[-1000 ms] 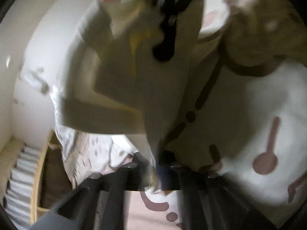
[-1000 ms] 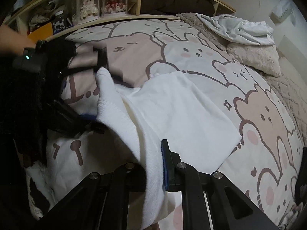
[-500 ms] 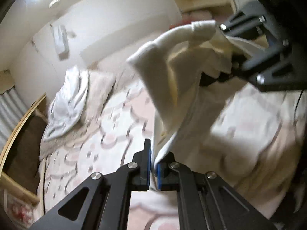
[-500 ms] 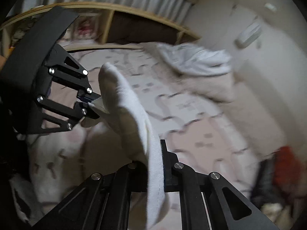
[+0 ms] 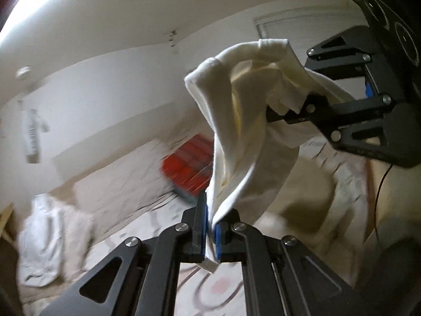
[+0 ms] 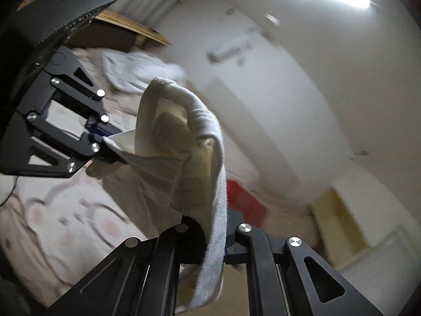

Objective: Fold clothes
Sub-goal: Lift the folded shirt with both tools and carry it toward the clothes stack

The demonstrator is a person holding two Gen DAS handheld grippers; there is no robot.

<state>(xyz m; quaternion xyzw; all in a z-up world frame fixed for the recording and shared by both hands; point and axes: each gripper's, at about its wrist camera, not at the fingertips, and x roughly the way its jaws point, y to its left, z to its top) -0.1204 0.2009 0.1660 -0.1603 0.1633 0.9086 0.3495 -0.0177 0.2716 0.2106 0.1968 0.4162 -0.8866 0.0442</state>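
A white garment (image 5: 247,137) hangs in the air above the bed, held between both grippers. My left gripper (image 5: 210,230) is shut on its lower edge between blue pads. My right gripper (image 5: 286,113) shows at the upper right of the left wrist view, shut on the garment's upper part. In the right wrist view my right gripper (image 6: 215,239) is shut on the garment (image 6: 184,158), and my left gripper (image 6: 105,144) pinches its far edge at the left.
The bed (image 6: 52,223) with a bear-print cover lies below. A crumpled white cloth (image 5: 42,239) lies near its far end and also shows in the right wrist view (image 6: 136,71). A red item (image 5: 189,163) sits by the wall. A wooden shelf (image 6: 126,26) stands behind the bed.
Both grippers have lifted the garment off the bed and tilted upward, so the wall and ceiling now fill the views. The garment hangs free between them.
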